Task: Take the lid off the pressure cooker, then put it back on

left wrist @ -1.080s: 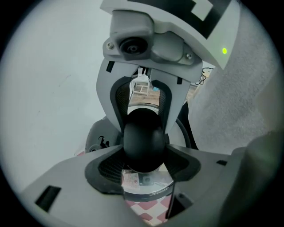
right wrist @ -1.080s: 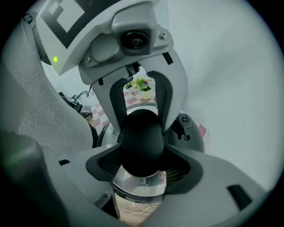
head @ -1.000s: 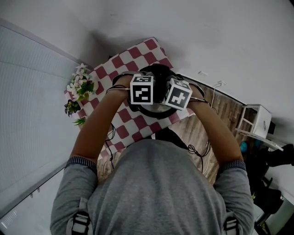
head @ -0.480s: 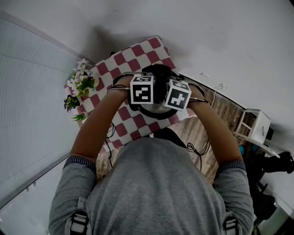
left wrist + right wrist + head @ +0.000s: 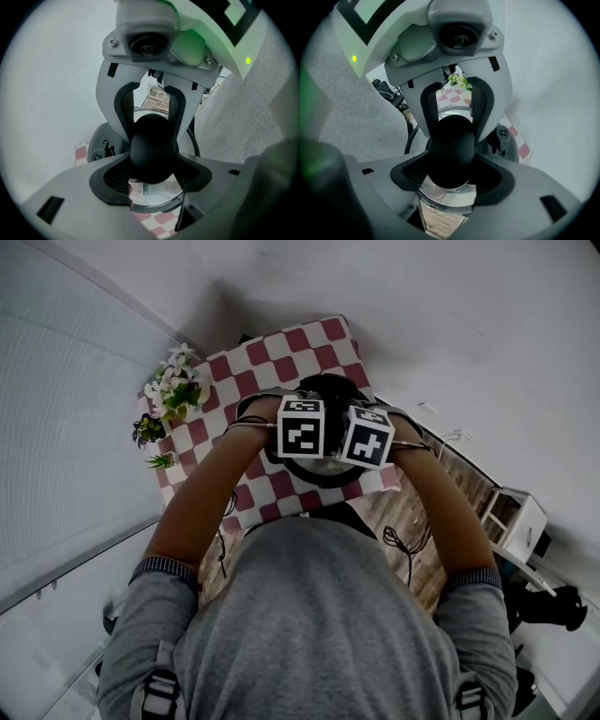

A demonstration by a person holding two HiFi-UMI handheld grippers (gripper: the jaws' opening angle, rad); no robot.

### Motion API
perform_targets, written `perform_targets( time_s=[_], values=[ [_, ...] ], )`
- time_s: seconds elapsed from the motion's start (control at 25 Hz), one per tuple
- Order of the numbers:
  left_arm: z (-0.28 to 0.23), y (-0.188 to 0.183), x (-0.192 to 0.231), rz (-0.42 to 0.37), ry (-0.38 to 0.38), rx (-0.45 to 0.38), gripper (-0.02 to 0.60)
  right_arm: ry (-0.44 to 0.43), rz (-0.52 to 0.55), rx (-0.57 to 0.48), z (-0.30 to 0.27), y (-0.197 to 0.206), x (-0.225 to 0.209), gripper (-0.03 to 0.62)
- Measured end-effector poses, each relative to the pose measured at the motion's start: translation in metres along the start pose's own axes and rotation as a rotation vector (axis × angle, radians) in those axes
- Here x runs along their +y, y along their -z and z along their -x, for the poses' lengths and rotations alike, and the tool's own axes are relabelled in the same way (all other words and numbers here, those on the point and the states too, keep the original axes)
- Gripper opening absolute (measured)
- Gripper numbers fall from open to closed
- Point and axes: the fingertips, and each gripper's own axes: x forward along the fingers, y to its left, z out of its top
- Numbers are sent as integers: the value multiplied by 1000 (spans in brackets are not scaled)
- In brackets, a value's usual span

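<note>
Checked tablecloth: pressure cooker at centre, under both hands. Steel lid flat and shiny, paper label near rim. Black rounded knob upright, axis vertical. Left gripper, right gripper: clamped on knob from opposite sides.

The left gripper and right gripper have each rolled a little about the black lid knob. The left marker cube now shows its patterned face squarer and sits closer to the right marker cube. The head view itself has swung: the flowers at the left appear farther off, and the white stool at the right has slid nearer.
</note>
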Motion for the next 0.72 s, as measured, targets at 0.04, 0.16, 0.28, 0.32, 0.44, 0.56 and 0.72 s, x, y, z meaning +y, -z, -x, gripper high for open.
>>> perform_targets(
  time_s=[0.04, 0.16, 0.28, 0.32, 0.44, 0.56, 0.72],
  values=[
    [0, 0, 1, 15, -5, -1, 299, -8, 16, 1, 0, 0, 0, 298],
    [0, -2, 2, 55, -21, -6, 301, -33, 65, 11, 1, 1, -1, 301],
    [0, -1, 3, 101, -39, 5, 300, -58, 127, 26, 2, 2, 0, 301],
    [0, -1, 3, 120, -46, 10, 299, -67, 150, 28, 2, 3, 0, 301],
    [-1, -1, 3, 180, -71, 12, 299, -96, 219, 33, 2, 4, 0, 301],
    [-1, -1, 4, 257, -100, 7, 300, -124, 298, 40, 3, 4, -1, 301],
    [-1, -1, 6, 362, -135, -10, 299, -173, 421, 47, 3, 8, -3, 302]
  ],
)
